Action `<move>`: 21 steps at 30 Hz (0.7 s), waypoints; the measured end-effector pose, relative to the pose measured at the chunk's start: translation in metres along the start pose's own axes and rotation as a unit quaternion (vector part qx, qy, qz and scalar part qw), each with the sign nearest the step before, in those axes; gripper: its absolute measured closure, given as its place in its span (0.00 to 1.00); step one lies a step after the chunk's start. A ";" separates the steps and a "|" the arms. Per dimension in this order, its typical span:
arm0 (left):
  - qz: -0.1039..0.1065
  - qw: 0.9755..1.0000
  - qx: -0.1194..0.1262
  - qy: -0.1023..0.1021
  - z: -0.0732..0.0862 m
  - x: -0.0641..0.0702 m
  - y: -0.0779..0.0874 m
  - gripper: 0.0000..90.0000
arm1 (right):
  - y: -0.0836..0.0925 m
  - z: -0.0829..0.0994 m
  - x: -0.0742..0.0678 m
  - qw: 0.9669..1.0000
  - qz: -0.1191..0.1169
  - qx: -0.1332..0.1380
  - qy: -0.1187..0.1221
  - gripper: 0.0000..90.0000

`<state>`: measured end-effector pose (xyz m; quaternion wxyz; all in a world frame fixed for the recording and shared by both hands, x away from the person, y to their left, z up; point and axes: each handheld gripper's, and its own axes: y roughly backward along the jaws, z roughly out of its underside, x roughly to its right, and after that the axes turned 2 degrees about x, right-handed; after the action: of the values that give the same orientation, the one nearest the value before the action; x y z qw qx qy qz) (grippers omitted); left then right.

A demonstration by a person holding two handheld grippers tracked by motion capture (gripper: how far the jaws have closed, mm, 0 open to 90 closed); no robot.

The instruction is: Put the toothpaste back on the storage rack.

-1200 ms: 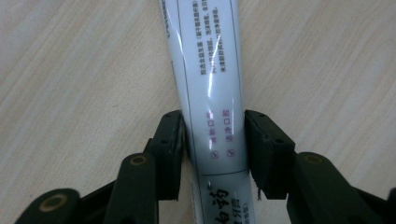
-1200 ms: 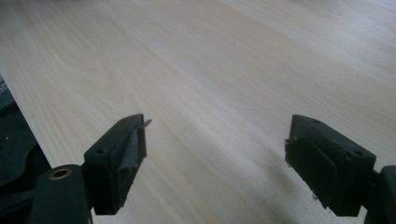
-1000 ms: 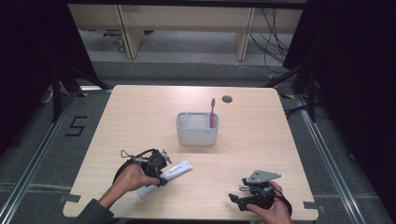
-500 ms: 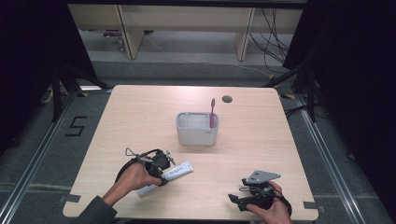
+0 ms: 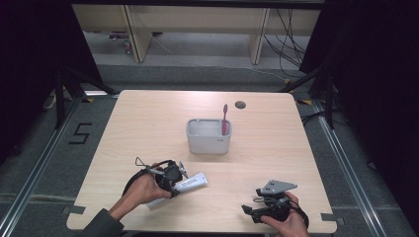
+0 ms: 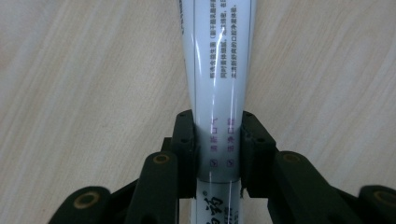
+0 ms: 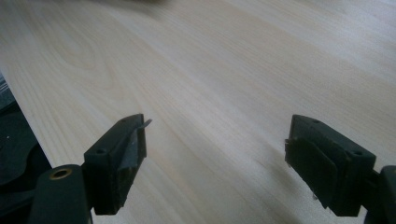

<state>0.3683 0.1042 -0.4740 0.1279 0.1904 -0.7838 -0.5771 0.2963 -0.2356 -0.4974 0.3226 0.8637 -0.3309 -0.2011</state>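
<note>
Left gripper view shows the left claw, having just been closing, clenched on the flat crimped tail of the light, soft, slippery toothpaste tube lying near the table's front edge.

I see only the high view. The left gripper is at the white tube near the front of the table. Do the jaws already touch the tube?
Observer: Yes. In the left gripper view both pads of the left gripper press the sides of the toothpaste tube; the jaws have just been closing on it.
Operator: Is the tube lifted?
Observer: It seems to lie flat on the table.
Operator: And the right gripper?
Observer: The right gripper has wide-open jaws, with bare wood between them.
</note>
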 end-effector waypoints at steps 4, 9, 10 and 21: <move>0.007 1.000 0.020 0.005 0.000 -0.002 0.008 0.79 | -0.001 0.000 0.000 1.000 0.001 0.008 -0.002 0.23; 0.020 0.999 0.035 0.001 0.000 -0.005 0.017 0.79 | 0.001 0.000 0.000 1.000 -0.001 -0.001 0.001 0.23; 0.019 0.999 0.041 0.006 0.001 -0.004 0.018 0.79 | 0.001 0.000 0.001 1.000 0.003 0.000 0.000 0.23; -0.006 0.991 0.135 0.019 -0.002 -0.022 0.056 0.79 | 0.002 0.000 0.002 1.000 0.003 0.003 -0.006 0.23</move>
<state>0.3799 0.1271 -0.4195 0.1123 0.2219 -0.8508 -0.4630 0.2973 -0.2382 -0.4965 0.3189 0.8622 -0.3360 -0.2048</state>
